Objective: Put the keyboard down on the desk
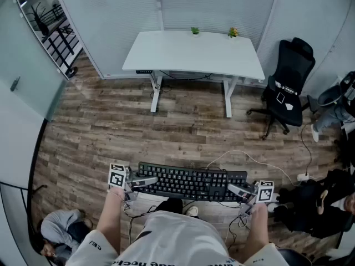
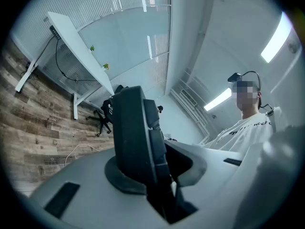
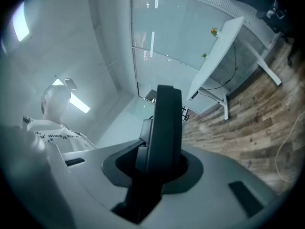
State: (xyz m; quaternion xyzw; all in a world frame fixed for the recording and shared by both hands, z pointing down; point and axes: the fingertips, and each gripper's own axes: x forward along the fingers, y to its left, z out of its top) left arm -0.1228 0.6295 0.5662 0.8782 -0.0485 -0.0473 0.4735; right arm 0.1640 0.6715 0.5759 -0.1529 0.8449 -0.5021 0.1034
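Observation:
A black keyboard (image 1: 191, 182) is held level in the air in front of the person, over the wood floor, in the head view. My left gripper (image 1: 143, 182) is shut on its left end, and my right gripper (image 1: 237, 191) is shut on its right end. In the left gripper view the keyboard (image 2: 136, 128) stands edge-on between the jaws; in the right gripper view the keyboard (image 3: 164, 128) does too. A white desk (image 1: 194, 53) stands several steps ahead, with two small plants at its back edge. The keyboard's white cable (image 1: 244, 157) trails to the right.
A black office chair (image 1: 288, 90) stands right of the desk. A seated person (image 1: 333, 107) and dark bags (image 1: 310, 204) are at the right. Another person (image 1: 58, 231) crouches at the lower left. A glass wall (image 1: 25, 87) runs along the left; a black rack (image 1: 55, 35) stands at the far left.

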